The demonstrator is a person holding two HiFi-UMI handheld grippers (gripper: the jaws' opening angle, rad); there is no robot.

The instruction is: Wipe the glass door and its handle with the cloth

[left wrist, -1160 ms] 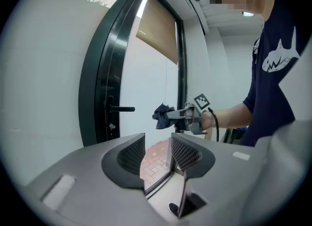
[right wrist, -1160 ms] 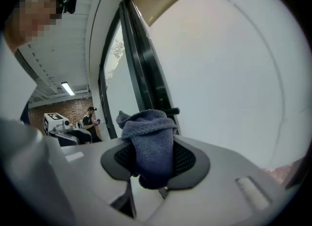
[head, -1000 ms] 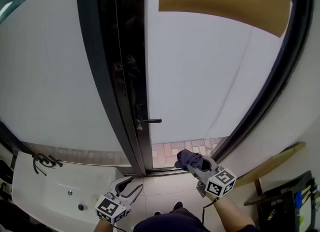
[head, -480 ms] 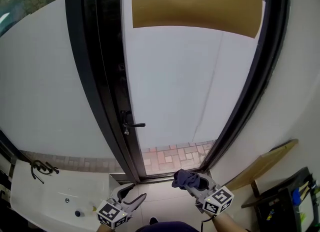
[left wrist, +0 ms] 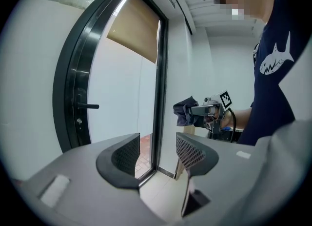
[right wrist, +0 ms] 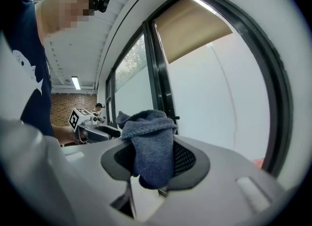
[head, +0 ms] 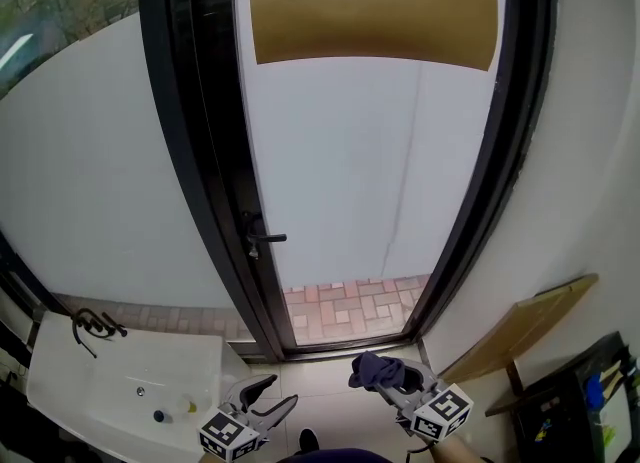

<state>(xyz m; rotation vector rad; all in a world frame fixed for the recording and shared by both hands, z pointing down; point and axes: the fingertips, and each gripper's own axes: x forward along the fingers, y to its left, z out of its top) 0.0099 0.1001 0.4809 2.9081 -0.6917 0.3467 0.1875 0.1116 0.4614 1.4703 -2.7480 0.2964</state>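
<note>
A blue-grey knitted cloth (right wrist: 146, 134) is pinched between the jaws of the right tool (right wrist: 152, 160). In the right gripper view it is seen bunched into a thick fold that rises above the jaw tips and droops down between them, with its coarse weave plainly shown. In the head view the same cloth is found at the lower centre of the frame, as a dark crumpled lump at the tip of the tool. There it is held in front of the bottom edge of the tall glass door (head: 340, 171) and is not laid against the pane.

The left tool (left wrist: 157, 153) is held with its jaws spread, and nothing is gripped between them. Through the gap, pale floor and the door's lower frame are seen. In the head view this tool is placed at the bottom, left of centre, near a white washbasin (head: 120, 381) in the lower left corner.

The door is made of a frosted white pane set in a black frame, and the middle of the head view is filled by it. Its upper part is covered by a tan roller blind (head: 370, 6). At its foot a clear strip is left, through which red-brick paving (head: 345, 306) is seen. A black lever handle (head: 262, 239) is fixed to the left upright of the frame and is pointed right across the pane. The handle is touched by neither tool, and both are kept well below it in the frame.
</note>
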